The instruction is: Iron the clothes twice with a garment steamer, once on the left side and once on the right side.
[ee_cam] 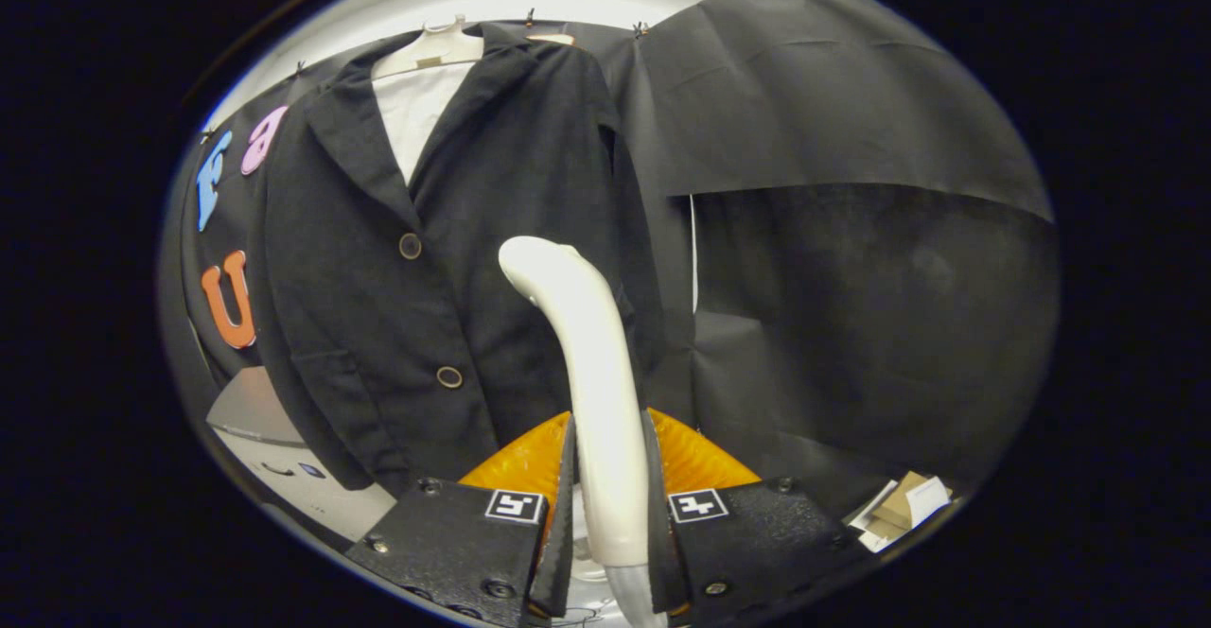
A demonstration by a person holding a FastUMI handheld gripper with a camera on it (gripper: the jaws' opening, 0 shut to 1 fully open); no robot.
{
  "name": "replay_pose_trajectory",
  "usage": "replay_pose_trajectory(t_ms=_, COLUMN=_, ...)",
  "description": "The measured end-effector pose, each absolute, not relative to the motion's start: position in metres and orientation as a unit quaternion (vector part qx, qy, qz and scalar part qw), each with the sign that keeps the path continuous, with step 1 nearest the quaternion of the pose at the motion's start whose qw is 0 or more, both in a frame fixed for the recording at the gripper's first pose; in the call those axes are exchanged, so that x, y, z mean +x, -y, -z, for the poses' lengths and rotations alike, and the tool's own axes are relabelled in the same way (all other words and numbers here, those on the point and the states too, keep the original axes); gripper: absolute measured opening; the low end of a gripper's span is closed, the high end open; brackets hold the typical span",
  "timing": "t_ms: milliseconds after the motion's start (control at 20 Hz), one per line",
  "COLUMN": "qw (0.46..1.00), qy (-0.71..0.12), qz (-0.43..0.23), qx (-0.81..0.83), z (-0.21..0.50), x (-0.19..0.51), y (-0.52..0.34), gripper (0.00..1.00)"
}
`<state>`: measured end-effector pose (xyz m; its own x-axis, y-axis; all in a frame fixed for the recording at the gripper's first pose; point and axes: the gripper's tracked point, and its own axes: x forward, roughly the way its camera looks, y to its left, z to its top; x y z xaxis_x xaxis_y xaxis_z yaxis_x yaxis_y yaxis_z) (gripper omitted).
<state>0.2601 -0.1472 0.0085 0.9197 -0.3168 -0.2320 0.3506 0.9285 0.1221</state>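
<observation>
cream plastic, the garment steamer (591, 363) rises at lower centre, its handle clamped between both fingers of the hand-held gripper (610, 505). its curved head sits before the dark jacket (445, 259), which hangs on a hanger (430, 49) at upper left.

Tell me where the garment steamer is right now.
In the gripper view, the garment steamer stands clamped between the gripper fingers, its head just ahead of them, close to the hanging black jacket.

Two textured blocks of the gripper (610, 505) are seen, each marked with a square tag (515, 505) (screws along the edges).
</observation>
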Motion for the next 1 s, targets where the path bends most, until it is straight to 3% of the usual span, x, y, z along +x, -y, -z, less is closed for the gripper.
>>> replay_pose_trajectory(t_ms=700, qw=0.976, qy=-0.123, qz=0.166, qx=0.073, z=0.03, x=0.251, y=0.135, gripper=0.35)
replay_pose_trajectory(t_ms=1000, qw=0.977, qy=-0.137, qz=0.132, qx=0.098, z=0.049, x=0.253, y=0.124, gripper=0.35)
